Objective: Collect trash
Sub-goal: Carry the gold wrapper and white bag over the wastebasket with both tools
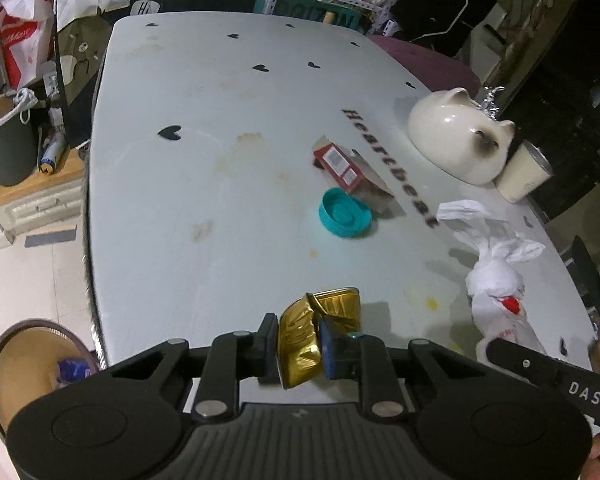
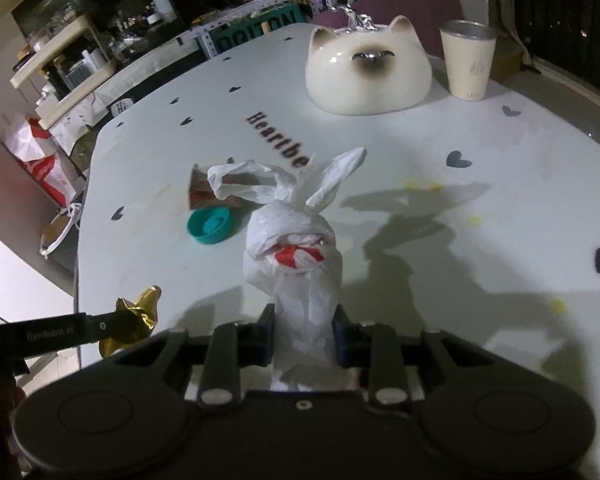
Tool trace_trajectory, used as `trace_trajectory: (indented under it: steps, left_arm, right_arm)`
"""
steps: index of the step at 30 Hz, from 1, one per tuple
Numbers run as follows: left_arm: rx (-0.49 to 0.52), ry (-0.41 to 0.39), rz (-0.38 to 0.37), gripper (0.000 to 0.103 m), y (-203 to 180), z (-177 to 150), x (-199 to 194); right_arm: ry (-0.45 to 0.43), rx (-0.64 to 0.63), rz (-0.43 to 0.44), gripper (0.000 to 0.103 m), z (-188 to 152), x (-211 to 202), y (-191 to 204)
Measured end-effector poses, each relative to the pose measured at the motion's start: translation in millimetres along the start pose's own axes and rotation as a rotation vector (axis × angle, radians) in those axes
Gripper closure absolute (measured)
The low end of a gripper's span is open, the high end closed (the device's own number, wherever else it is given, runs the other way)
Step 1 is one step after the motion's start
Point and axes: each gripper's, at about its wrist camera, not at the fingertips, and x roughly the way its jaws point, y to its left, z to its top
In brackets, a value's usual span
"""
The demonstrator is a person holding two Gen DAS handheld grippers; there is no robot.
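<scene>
Left tongs [image 1: 300,346] are clamped on a crumpled gold wrapper [image 1: 304,340], held over the near edge of the white surface [image 1: 220,200]. Right tongs [image 2: 303,338] squeeze a knotted white plastic bag [image 2: 296,264], sticking up between them.

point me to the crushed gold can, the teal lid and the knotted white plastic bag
crushed gold metal can [image 1: 300,340], left wrist view, dented side wall.
teal round plastic lid [image 1: 346,214], left wrist view, inner face.
knotted white plastic bag [image 2: 296,248], right wrist view, bulging middle.

Knotted white bag [image 2: 296,256] between hand-held gripper [image 2: 302,340] pads.
</scene>
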Motion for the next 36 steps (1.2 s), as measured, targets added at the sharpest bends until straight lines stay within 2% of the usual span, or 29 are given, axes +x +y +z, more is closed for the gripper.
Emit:
trace_trajectory:
  steps: [8,20,28,36]
  left_arm:
    - [0.023,-0.034,-0.001,0.08,9.9,-23.0,-43.5]
    - [0.0,-0.096,0.005,0.08,56.5,-35.1,-89.3]
    - [-0.062,-0.11,0.019,0.08,130.7,-34.8,-109.9]
    - [-0.16,-0.104,0.077,0.08,229.2,-38.4,-126.0]
  right_arm:
    - [-0.001,-0.05,0.006,0.075,-21.3,-27.6,19.3]
    - [-0.014,-0.091,-0.018,0.075,-42.8,-51.7,63.4]
    - [0.005,-0.124,-0.009,0.075,-58.7,-43.3,129.6]
    - [0.069,-0.23,0.051,0.075,-77.0,-11.0,229.1]
